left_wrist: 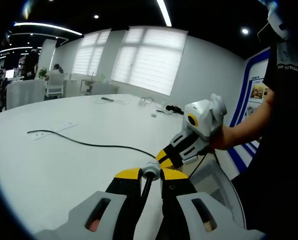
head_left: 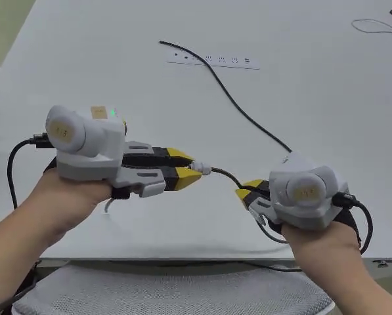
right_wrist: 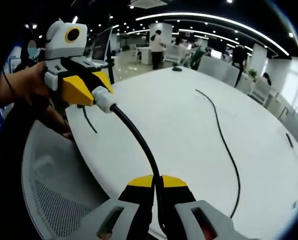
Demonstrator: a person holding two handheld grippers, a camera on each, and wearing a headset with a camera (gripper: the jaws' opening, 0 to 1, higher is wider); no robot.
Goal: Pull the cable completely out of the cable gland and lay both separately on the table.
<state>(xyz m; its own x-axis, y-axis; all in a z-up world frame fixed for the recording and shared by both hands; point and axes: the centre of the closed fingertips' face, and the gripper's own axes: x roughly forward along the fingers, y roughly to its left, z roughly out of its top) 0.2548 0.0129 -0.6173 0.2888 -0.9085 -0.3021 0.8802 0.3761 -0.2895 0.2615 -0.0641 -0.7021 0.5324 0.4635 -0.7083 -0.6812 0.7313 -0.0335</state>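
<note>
Black cable [right_wrist: 139, 140]: runs from the gland to the right gripper in a short slack curve. Past that gripper its long tail lies across the table [head_left: 84, 65], ending near the strip [head_left: 212, 60].
Gland [head_left: 202, 168]: pale, in the air at the tips of the left gripper over the table's near edge, with the cable threaded through it.
Left gripper [head_left: 194, 172]: jaws closed down on the gland, with a dark length of cable between them behind it.
Right gripper [head_left: 241, 191]: jaws pinched tight on the cable, just beside the left gripper's tips.
Risk, slip: the smooth sheath could slide through the right jaws if the gland grips hard, so the pull would gain nothing.
Risk, twist: the gland sits at the very tips (little hold there, I judge); an off-axis pull could lever it out.
Risk, drop: both grippers are over the near edge above the chair [head_left: 169, 289], so a freed gland could fall off the table.
Around: a thin wire [head_left: 379, 26] at the far right corner, well apart.
In the way: nothing between the grippers; the tail may drag toward the strip.
</note>
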